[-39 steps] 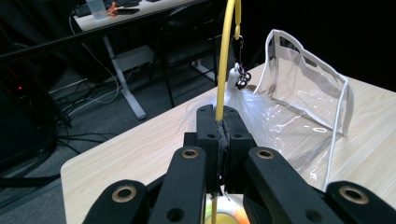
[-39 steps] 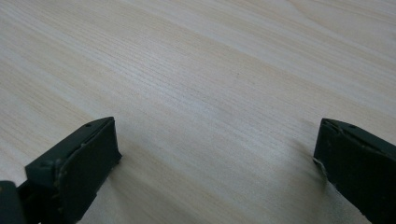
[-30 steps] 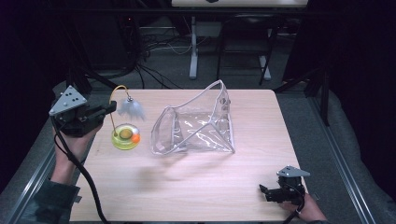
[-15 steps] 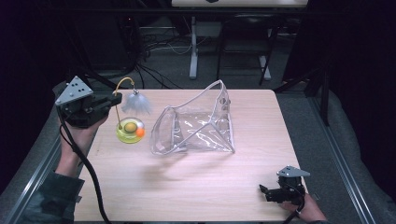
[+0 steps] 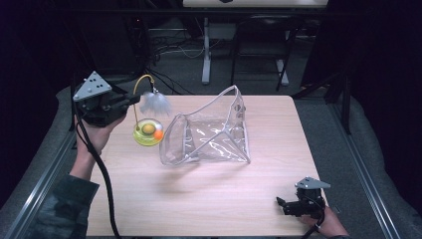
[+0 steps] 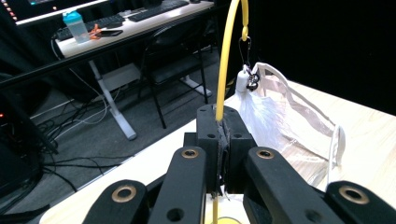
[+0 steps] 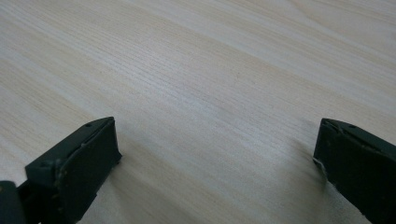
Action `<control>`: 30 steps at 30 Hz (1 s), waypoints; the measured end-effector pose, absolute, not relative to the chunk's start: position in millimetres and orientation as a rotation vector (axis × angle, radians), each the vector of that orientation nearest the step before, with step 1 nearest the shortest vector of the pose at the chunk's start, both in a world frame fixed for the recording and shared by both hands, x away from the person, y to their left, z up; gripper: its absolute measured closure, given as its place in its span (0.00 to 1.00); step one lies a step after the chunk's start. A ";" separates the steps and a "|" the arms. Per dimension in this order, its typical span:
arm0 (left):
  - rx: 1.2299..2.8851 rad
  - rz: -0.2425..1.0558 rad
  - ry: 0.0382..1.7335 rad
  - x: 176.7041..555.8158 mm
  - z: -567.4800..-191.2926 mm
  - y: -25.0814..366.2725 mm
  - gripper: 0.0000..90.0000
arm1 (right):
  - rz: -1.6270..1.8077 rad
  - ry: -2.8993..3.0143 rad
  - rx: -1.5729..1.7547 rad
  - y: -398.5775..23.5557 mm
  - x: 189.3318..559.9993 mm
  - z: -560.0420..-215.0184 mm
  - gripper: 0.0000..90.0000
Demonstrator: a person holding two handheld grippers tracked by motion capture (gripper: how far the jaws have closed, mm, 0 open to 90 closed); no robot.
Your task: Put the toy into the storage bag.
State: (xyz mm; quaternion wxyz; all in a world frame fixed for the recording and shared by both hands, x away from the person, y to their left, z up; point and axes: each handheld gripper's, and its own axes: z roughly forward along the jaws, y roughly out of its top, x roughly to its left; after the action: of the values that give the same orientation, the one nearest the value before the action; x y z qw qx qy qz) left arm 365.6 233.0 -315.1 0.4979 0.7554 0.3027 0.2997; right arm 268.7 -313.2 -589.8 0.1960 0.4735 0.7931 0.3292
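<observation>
Item examined: a cat toy consisting of a yellow-green round base with an orange ball in it, a thin yellow wire stem arching upward, and a white feather tuft hanging from the stem's tip by a small clip. The left gripper is clamped on the stem, jaws closed against it on both sides; the base sits just below the gripper, over the far left part of the counter, and contact with the surface cannot be confirmed. The feather hangs just beyond the jaws. Past the feather, a clear plastic pouch with pale trim stands open on the counter, close beside the toy. The right gripper rests low at the counter's near right corner, well apart from the pouch, its jaws spread wide over bare wood and gripping nothing.
</observation>
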 end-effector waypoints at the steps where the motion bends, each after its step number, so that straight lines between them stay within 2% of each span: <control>1: 1.828 0.721 0.729 367.7 -314.9 230.4 0.98 | 0.922 2.222 1.326 -313.2 268.7 -589.8 0.00; 30: 1.853 0.650 0.653 387.3 -313.4 185.3 0.98 | 0.914 2.223 1.322 -313.4 267.9 -589.4 0.00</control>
State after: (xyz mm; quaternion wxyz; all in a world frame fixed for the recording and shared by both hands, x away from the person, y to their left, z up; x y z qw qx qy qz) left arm 387.3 185.3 -313.4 0.5109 0.7697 0.2714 0.2701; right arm 267.9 -313.4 -589.4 0.1979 0.4723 0.7945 0.3265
